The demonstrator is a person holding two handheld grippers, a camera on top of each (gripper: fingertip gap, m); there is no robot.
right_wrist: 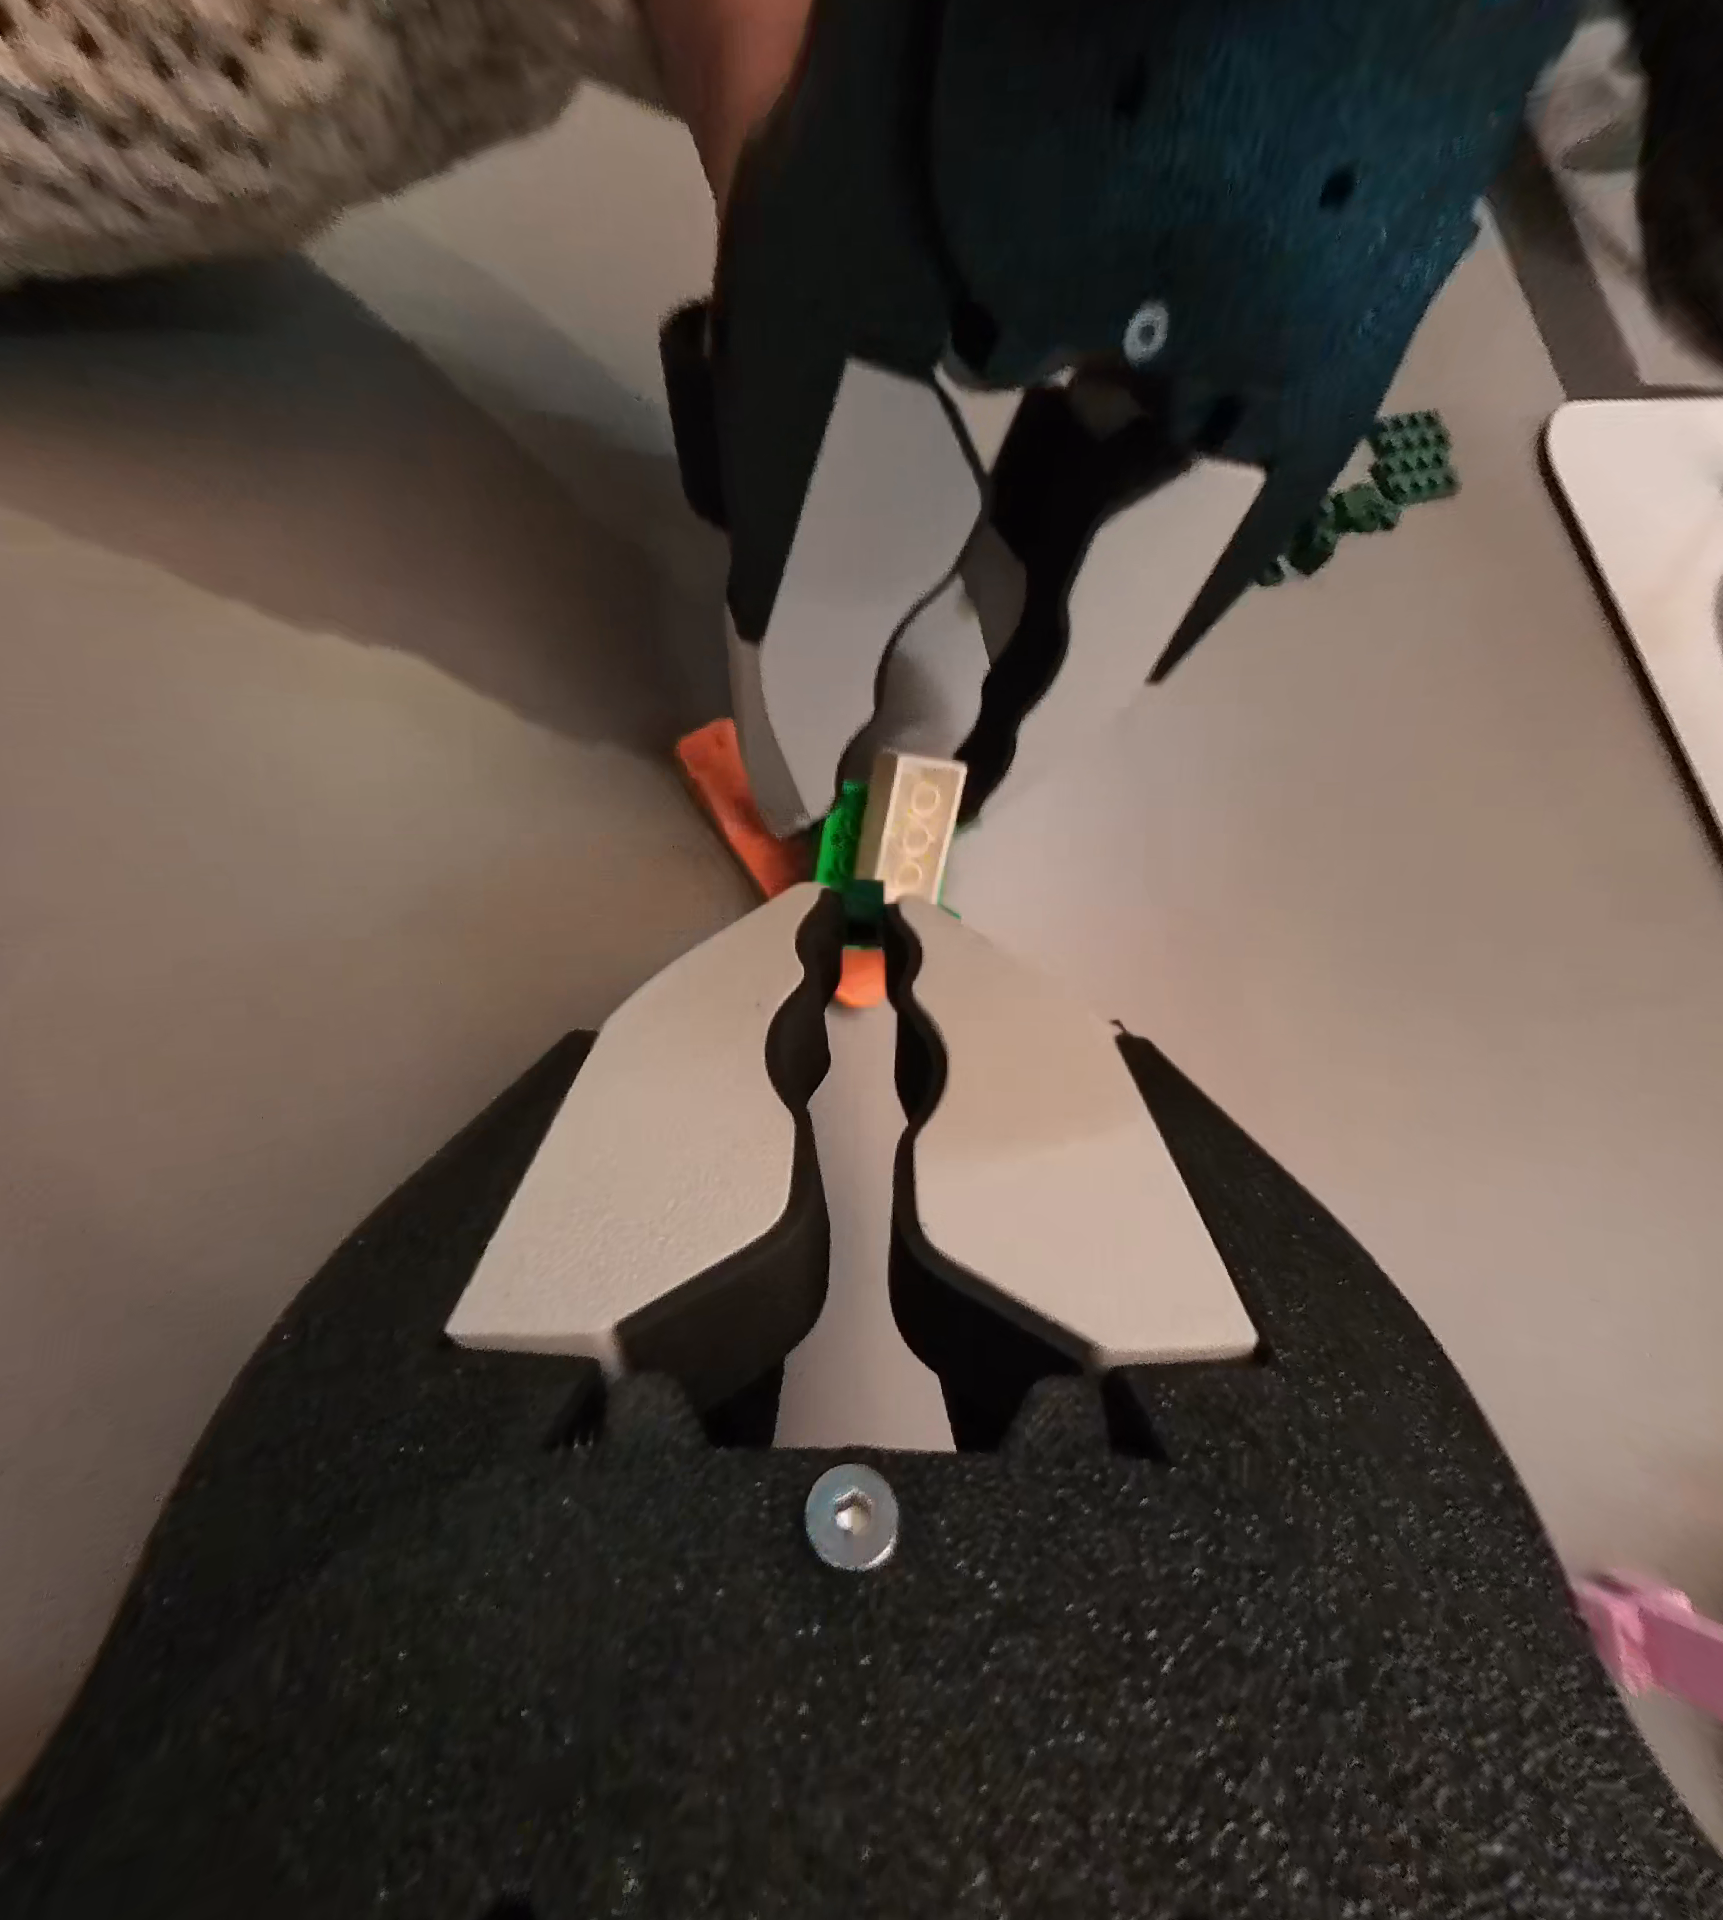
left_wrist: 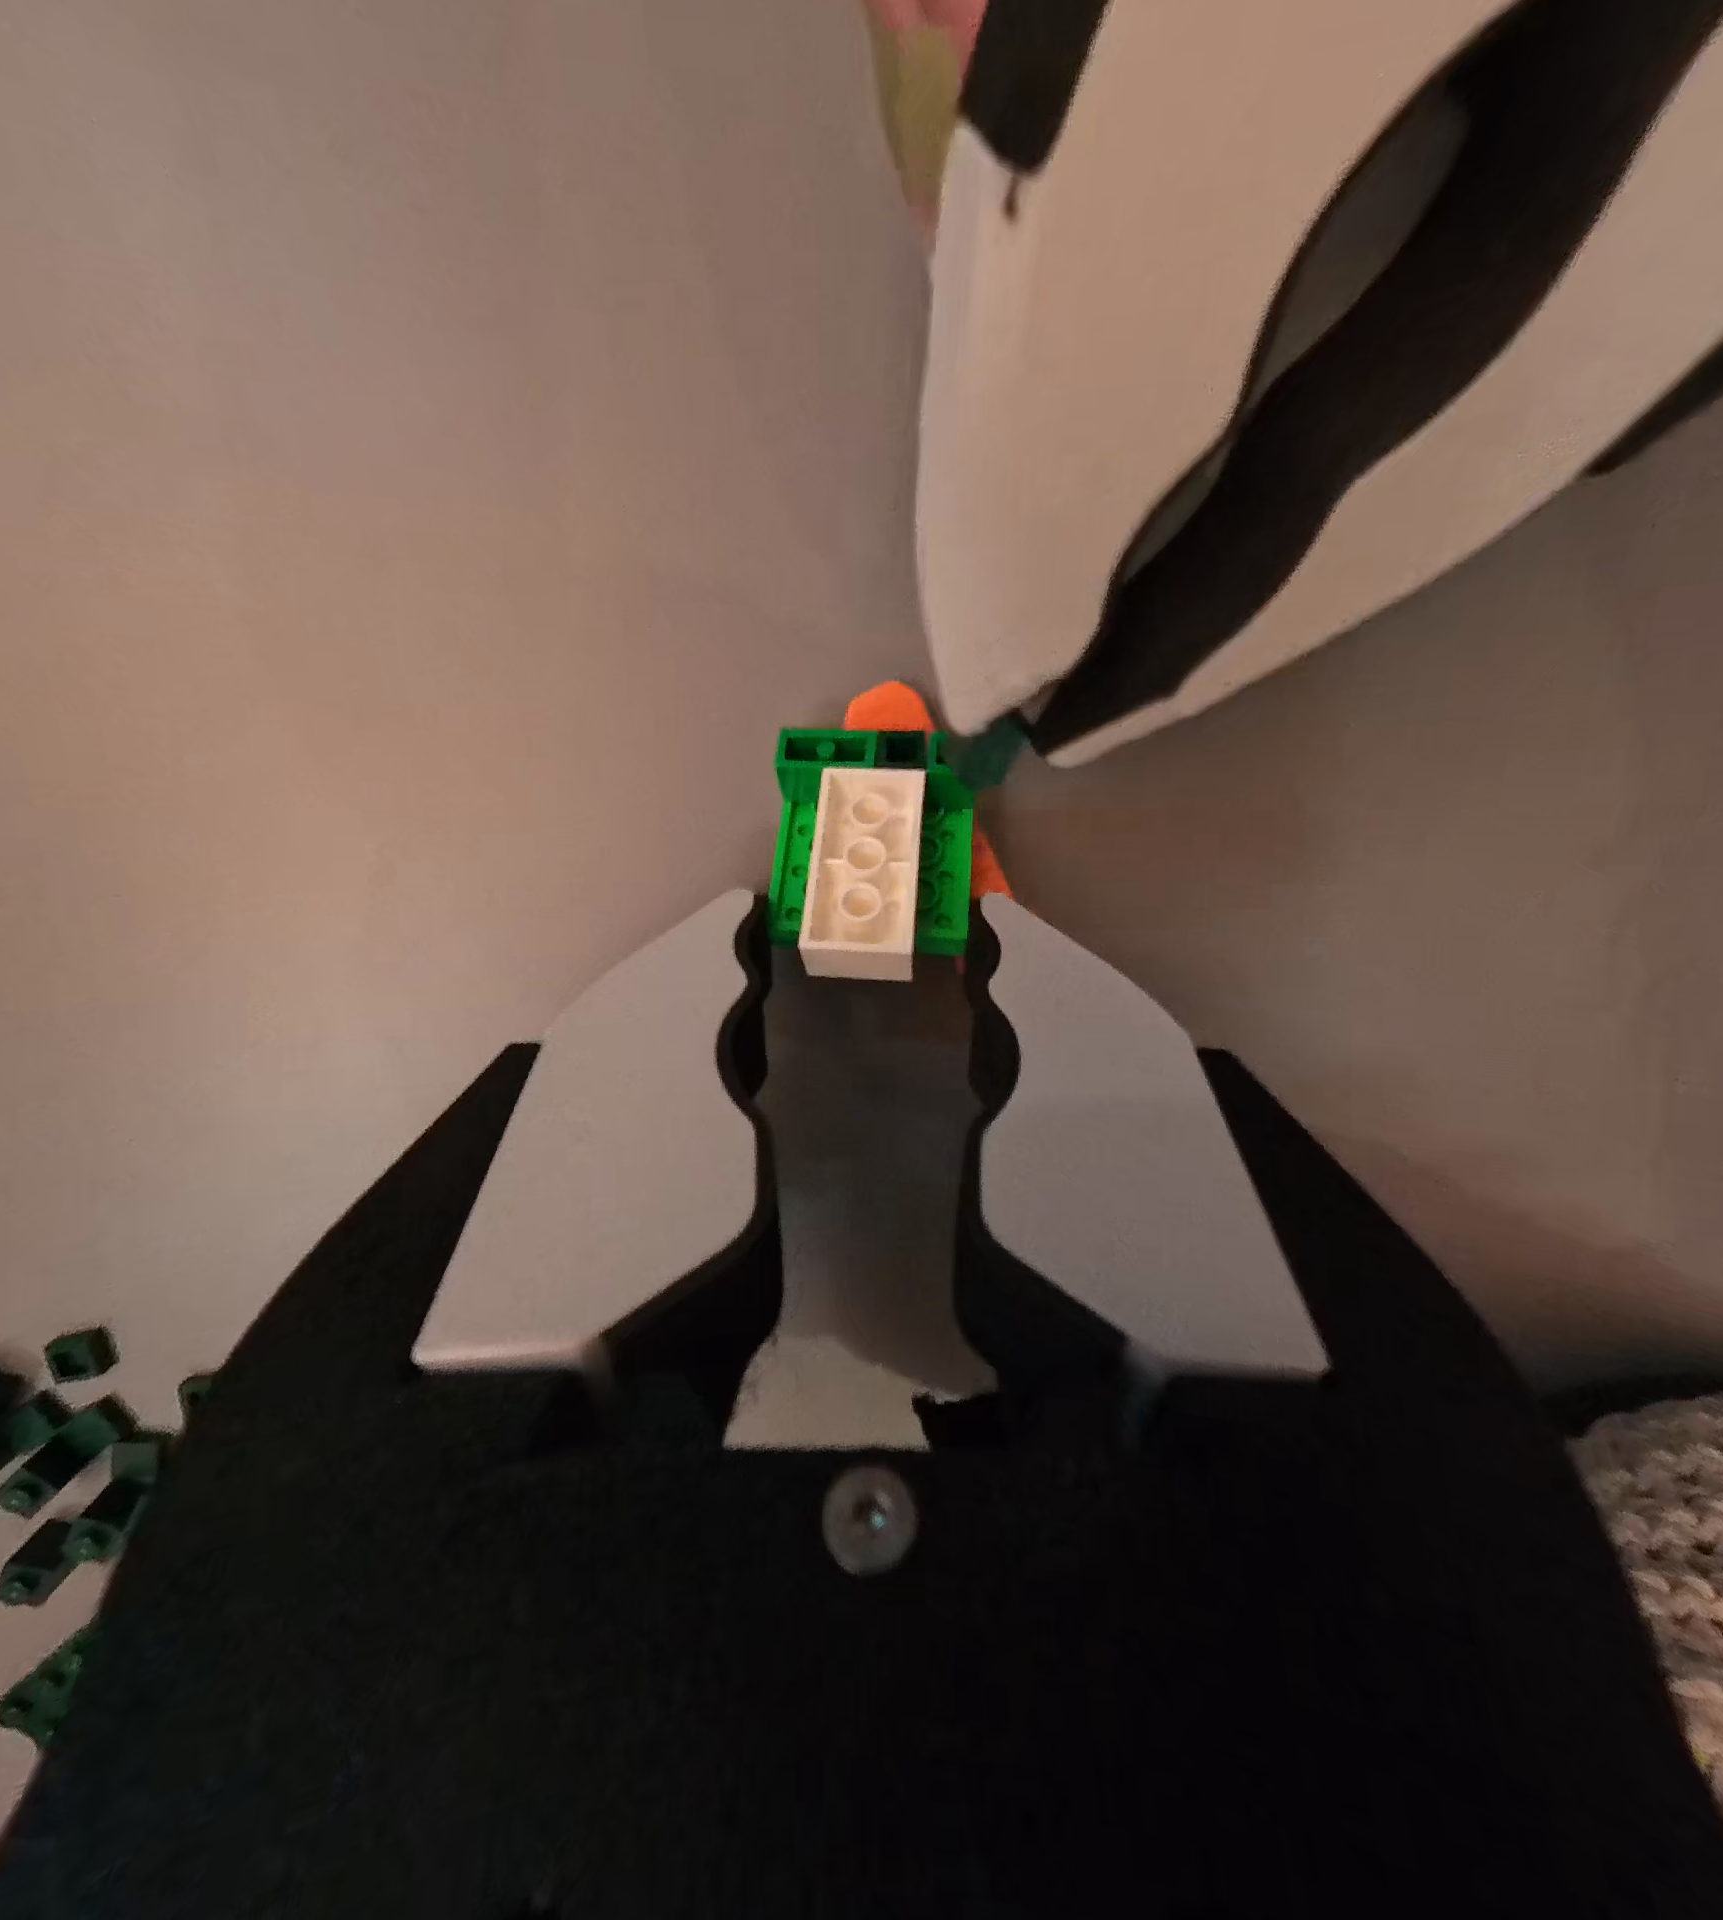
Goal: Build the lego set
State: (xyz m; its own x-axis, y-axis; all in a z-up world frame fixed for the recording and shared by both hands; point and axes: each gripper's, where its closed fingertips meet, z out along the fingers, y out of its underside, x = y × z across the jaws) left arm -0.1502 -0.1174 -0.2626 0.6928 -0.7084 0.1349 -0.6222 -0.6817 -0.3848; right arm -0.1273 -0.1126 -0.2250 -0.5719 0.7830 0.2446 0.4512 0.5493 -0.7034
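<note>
My left gripper (left_wrist: 869, 920) is shut on a bright green Lego assembly (left_wrist: 945, 862) with a white brick (left_wrist: 862, 862) stuck on its face and an orange piece (left_wrist: 888, 707) behind it. My right gripper (right_wrist: 862, 909) is shut on a small dark green brick (right_wrist: 862, 896) and holds it against the assembly's upper right corner. From the left wrist view the right gripper (left_wrist: 1018, 738) comes in from the top right, its dark green brick (left_wrist: 987, 758) touching the assembly. In the right wrist view the left gripper (right_wrist: 872, 800) holds the assembly (right_wrist: 841, 831) and white brick (right_wrist: 914, 831) over the orange piece (right_wrist: 722, 779).
Several loose dark green bricks (left_wrist: 15, 1455) lie on the grey table (left_wrist: 317, 727) at the lower left. A dark green plate (right_wrist: 1413, 457) and a white board (right_wrist: 1646, 582) sit at the right. A pink piece (right_wrist: 1688, 1662) lies near my right gripper. A knitted sleeve (right_wrist: 109, 114) is close by. There is about 5 centimetres between the tips of the two grippers.
</note>
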